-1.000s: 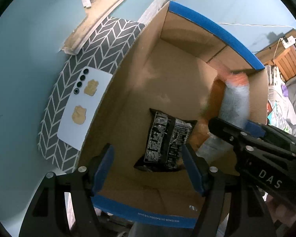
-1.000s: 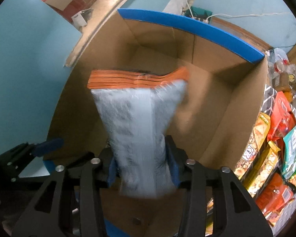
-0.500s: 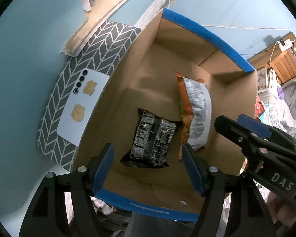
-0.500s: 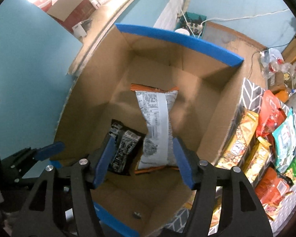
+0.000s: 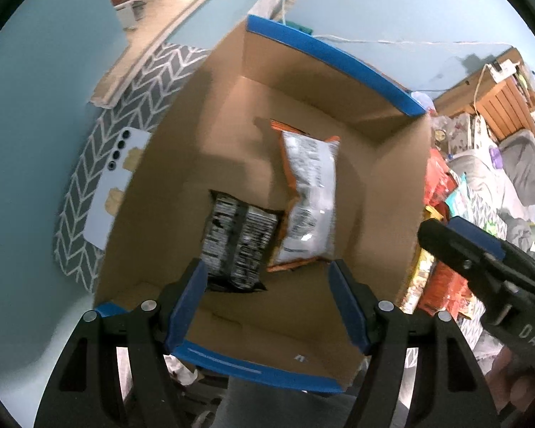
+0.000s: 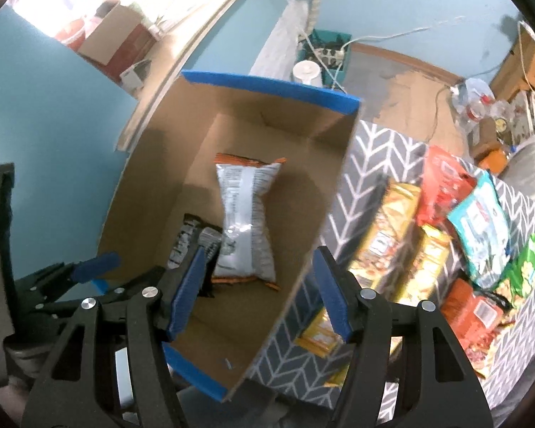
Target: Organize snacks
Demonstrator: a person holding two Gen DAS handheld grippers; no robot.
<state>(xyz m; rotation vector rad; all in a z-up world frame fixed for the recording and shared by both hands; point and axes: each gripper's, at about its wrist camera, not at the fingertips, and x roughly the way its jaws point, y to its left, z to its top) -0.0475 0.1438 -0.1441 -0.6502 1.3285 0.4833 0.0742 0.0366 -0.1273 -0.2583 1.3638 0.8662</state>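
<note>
**Cardboard, foil and plastic under my grippers**

The cardboard box (image 5: 182,192) below me is matt brown, its rims edged in smooth blue tape. Inside, the silver snack bag (image 5: 310,199) and the black snack bag (image 5: 237,246) look glossy and crinkled. My left gripper (image 5: 267,306) is matt black plastic with blue pads. The chevron cloth (image 6: 371,164) looks woven.
</note>
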